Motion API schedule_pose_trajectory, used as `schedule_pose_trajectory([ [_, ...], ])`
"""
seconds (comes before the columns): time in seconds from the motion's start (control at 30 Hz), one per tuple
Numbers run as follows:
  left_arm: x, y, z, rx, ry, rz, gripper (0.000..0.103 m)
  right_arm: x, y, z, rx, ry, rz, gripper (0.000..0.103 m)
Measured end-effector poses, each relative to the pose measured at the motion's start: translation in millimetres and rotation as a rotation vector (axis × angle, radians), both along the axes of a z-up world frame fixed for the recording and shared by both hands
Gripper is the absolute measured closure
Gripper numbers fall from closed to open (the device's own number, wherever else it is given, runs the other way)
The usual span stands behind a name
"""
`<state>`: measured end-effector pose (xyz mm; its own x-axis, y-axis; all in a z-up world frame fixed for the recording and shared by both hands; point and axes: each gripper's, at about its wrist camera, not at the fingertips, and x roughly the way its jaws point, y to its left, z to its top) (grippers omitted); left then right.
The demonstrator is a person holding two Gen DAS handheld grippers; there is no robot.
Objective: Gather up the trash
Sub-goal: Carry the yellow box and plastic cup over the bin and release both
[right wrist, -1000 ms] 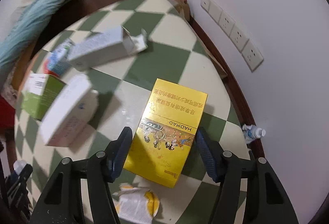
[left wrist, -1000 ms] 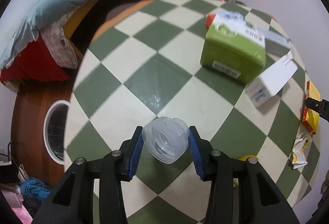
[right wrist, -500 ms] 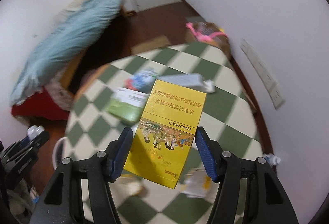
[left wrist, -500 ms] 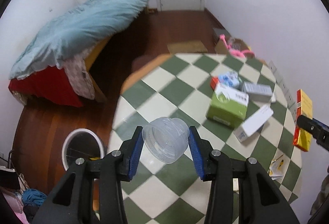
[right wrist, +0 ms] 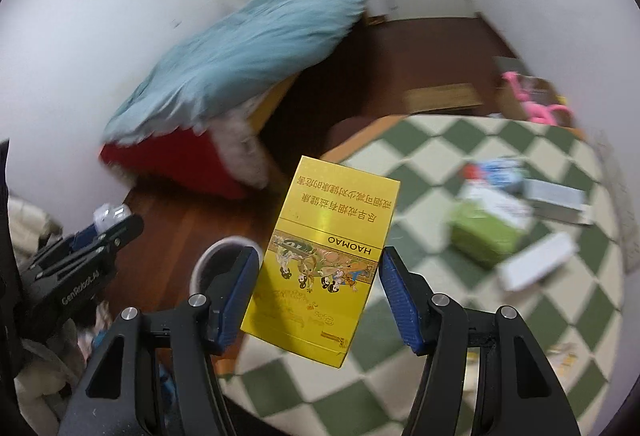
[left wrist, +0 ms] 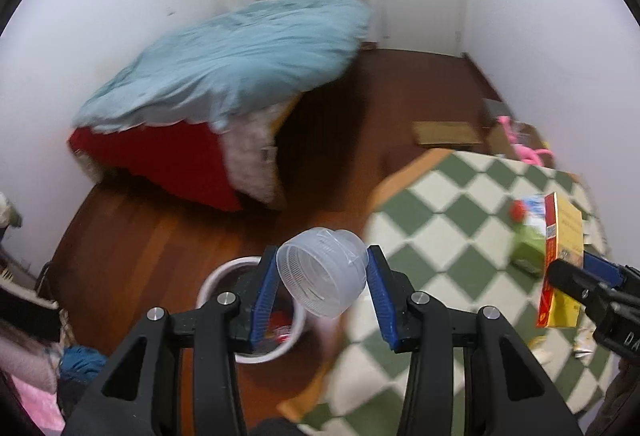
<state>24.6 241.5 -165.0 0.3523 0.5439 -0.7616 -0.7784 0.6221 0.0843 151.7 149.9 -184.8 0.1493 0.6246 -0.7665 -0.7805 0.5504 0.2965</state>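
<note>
My left gripper [left wrist: 322,286] is shut on a clear plastic cup [left wrist: 324,270], held in the air just above and right of a white round bin [left wrist: 218,278] on the wooden floor. My right gripper [right wrist: 320,290] is shut on a yellow carton [right wrist: 324,256] printed HAOMAO, held aloft near the edge of the checkered mat [right wrist: 460,348]. The bin's rim [right wrist: 212,252] shows behind the right gripper's left finger. In the left wrist view the yellow carton [left wrist: 562,256] and right gripper [left wrist: 576,278] appear at the right. The left gripper [right wrist: 104,228] shows at the left of the right wrist view.
A bed with a blue quilt [left wrist: 240,52] and red sheet stands at the back left. On the green-and-white checkered mat [left wrist: 460,228] lie a green box [right wrist: 484,232], white boxes [right wrist: 540,264] and wrappers. Clothes [left wrist: 36,368] are piled at the near left.
Both grippers have lifted off the mat and swung left toward the bin, carrying the cup and the carton. The bed and wooden floor have come into view.
</note>
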Motion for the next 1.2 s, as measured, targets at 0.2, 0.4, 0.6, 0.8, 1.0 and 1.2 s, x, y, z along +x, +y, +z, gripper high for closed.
schedule_pose_trajectory([
  [0.2,-57,63,-42,-0.013,0.106,0.137,0.063,-60,104,-55,-0.074,0.061,0.149,0.039],
  [0.4,-97,134,-116,-0.073,0.255,0.247,0.063,-105,195,-135,-0.212,0.095,0.253,0.039],
  [0.6,-113,181,-186,-0.175,0.329,0.282,0.063,-126,261,-213,-0.352,0.108,0.307,0.039],
  [0.8,-117,195,-225,-0.246,0.351,0.271,0.063,-129,303,-266,-0.451,0.133,0.317,0.04],
  [1.0,-120,199,-237,-0.298,0.334,0.266,0.06,-129,318,-294,-0.5,0.185,0.326,0.039],
  [1.2,-129,202,-236,-0.321,0.315,0.302,0.03,-123,325,-304,-0.491,0.258,0.321,0.033],
])
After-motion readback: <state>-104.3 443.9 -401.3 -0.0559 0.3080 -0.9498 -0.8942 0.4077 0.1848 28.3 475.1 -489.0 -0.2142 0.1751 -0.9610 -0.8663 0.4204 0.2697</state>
